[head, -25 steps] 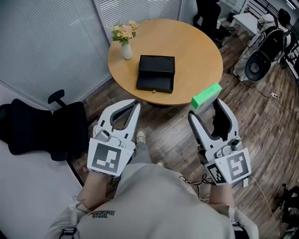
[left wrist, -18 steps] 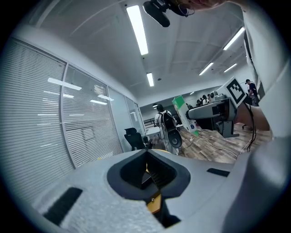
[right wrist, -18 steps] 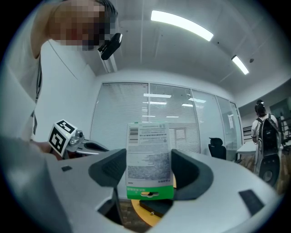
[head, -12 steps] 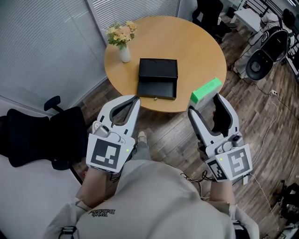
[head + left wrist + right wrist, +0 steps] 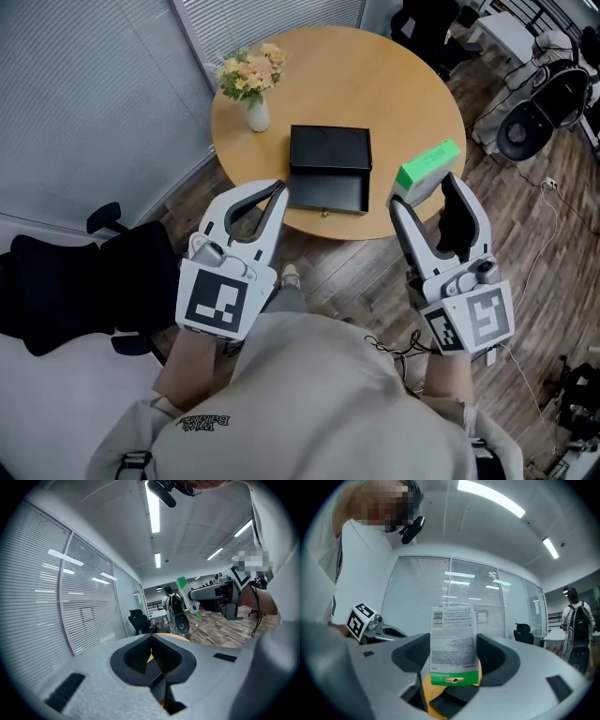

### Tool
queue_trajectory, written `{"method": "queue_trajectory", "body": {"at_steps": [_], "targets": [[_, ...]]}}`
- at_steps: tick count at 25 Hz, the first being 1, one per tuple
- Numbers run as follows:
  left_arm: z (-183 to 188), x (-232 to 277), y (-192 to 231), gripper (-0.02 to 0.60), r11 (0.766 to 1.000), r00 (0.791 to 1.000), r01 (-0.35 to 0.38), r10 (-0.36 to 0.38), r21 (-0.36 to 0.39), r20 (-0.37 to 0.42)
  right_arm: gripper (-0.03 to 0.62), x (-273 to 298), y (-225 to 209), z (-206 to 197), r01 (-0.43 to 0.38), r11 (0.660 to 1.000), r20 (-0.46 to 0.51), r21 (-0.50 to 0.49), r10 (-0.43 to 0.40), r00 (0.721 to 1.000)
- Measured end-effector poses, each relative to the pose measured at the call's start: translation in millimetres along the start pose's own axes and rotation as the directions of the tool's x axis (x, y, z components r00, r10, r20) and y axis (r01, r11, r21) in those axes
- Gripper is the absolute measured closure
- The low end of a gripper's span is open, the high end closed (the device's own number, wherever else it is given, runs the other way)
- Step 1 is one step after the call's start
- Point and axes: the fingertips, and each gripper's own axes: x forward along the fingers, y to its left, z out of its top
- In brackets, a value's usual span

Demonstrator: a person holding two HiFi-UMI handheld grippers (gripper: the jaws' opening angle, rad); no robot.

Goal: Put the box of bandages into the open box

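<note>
Your right gripper (image 5: 427, 194) is covering the lower end of the box of bandages (image 5: 429, 165) in the head view, and its fine print is showing too small to read in the right gripper view. The box is showing a bright green side and a white printed face with a green band. Your right jaws are clamping it from both sides, its end poking past their tips toward 12 o'clock. It is hanging by the round table's (image 5: 403, 84) rim, at 3 o'clock from the open black box (image 5: 328, 169). Your left gripper (image 5: 277, 187) is pinching shut on nothing.

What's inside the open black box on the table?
Nothing shows inside the open black box; its interior looks bare, uncovered in the head view. The right gripper holds the box of bandages.
</note>
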Motion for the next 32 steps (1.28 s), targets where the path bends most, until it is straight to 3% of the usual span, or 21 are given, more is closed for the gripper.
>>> {"method": "queue_trajectory", "body": {"at_steps": [15, 22, 32], "targets": [[-8.7, 38.7, 79.2, 0.56, 0.997, 0.996, 0.078, -0.078, -0.003, 0.05, 0.303, 85.7, 8.5, 6.6, 0.06, 0.998, -0.024, -0.032, -0.061, 0.998], [-16.6, 51.2, 86.5, 0.56, 0.994, 0.993, 0.107, -0.105, -0.029, 0.057, 0.303, 105.4, 6.1, -2.2, 0.056, 0.998, -0.068, -0.038, -0.058, 0.996], [-7.6, 65.1, 84.4, 0.56, 0.997, 0.997, 0.07, -0.069, -0.018, 0.022, 0.303, 113.3, -9.2, 6.8, -0.019, 0.999, -0.047, -0.029, 0.018, 0.999]]}}
